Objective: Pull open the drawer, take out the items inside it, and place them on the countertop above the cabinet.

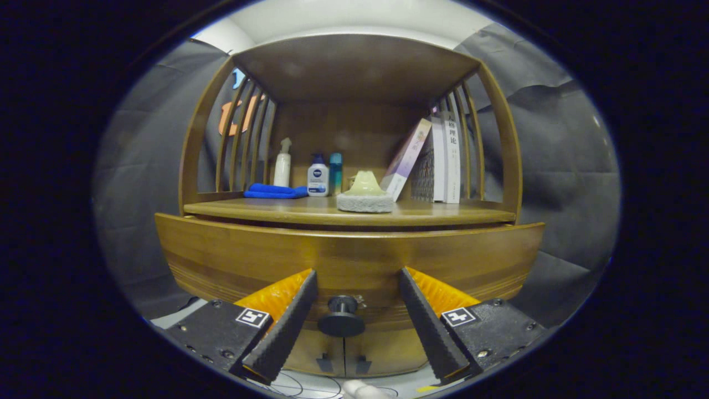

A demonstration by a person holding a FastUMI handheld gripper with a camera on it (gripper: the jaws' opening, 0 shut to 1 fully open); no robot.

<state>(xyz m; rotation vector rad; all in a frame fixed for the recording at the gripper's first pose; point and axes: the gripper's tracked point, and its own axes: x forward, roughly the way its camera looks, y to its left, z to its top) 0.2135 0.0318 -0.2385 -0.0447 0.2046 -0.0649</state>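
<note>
**A:** Gripper view puts your gripper (357, 302) spread wide and holding nothing, its fingers either side of the round dark knob (341, 317) on the curved wooden drawer front (349, 260). That drawer looks shut, or close to it; its inside is hidden.

**B:** So how far along are you?

**A:** You can't settle that here. A shut drawer fits both not yet emptied and emptied then pushed back. On the wooden countertop (443, 213) stand a pale mound-shaped sponge block (365, 195), a folded blue cloth (275, 191), a white spray bottle (282, 164), a white bottle with a blue cap (318, 176) and a teal bottle (335, 169).

**B:** Any writing?

**A:** The upright books (446, 160) at the far right carry spine lettering; the bottle label is too small to make out.
</note>
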